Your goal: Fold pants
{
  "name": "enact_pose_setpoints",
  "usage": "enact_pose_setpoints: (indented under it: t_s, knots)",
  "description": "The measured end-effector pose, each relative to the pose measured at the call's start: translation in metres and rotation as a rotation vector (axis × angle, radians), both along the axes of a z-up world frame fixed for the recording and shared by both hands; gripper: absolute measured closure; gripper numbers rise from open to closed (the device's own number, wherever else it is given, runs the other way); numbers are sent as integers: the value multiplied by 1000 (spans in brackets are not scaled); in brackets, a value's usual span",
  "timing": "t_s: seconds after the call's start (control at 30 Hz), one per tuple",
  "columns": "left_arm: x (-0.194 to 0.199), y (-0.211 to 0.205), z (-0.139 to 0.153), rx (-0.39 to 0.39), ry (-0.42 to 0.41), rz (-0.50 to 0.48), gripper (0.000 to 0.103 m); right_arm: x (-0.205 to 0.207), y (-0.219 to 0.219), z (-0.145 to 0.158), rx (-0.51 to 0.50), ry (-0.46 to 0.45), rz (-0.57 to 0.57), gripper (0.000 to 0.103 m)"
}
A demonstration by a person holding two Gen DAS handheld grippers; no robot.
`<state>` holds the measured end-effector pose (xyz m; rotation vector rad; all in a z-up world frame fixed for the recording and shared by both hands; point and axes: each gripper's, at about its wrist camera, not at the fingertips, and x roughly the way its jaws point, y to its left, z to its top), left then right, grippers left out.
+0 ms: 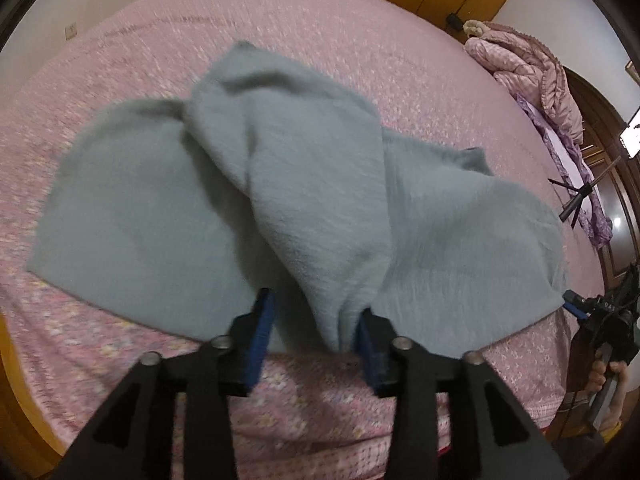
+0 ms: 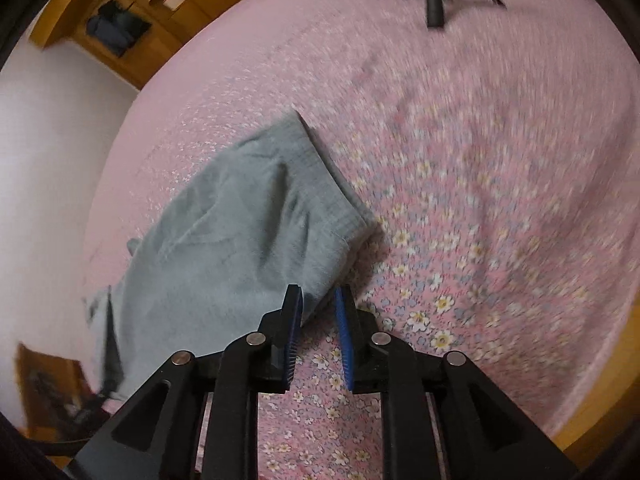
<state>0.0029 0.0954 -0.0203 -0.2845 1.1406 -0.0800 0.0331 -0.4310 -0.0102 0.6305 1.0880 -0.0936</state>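
Note:
Grey-green fleecy pants (image 1: 280,200) lie across the pink flowered bed, with one part folded over the rest in a loose ridge. In the left wrist view my left gripper (image 1: 316,320) stands open at the near edge. The tip of the folded flap hangs between its blue pads and rests against the right pad (image 1: 366,336), unpinched. In the right wrist view the pants (image 2: 240,240) show their ribbed waistband (image 2: 332,192). My right gripper (image 2: 318,312) is open a little, a corner of the cloth lying loose between its tips. The right gripper (image 1: 576,304) also shows at the pants' right end.
The pink bedsheet (image 1: 320,16) spreads wide on all sides. A pink quilt (image 1: 532,64) is heaped at the back right, with a small black tripod (image 1: 576,196) near it. The wooden bed frame (image 1: 24,392) runs along the near edge. A hand (image 1: 608,376) holds the right gripper.

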Motion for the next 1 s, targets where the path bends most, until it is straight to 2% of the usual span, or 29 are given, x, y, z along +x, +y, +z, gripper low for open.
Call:
enact_pose_setpoints:
  t_s: [0.1, 0.2, 0.3, 0.5, 0.77, 1.0]
  knots:
    - [-9, 6, 13, 18, -25, 3, 53, 6, 15, 19, -63, -34, 42, 83]
    - [-15, 4, 22, 45, -42, -8, 51, 12, 31, 29, -84, -62, 92, 78]
    - [-18, 0, 31, 64, -57, -9, 50, 23, 52, 27, -81, -72, 148, 78]
    - [-13, -3, 43, 66, -91, -20, 50, 45, 90, 4, -55, -33, 250, 78]
    - [42, -31, 39, 116, -100, -62, 50, 61, 123, -10, -41, -7, 318, 78]
    - [83, -57, 22, 162, -85, -91, 50, 77, 136, -18, -38, 9, 322, 78]
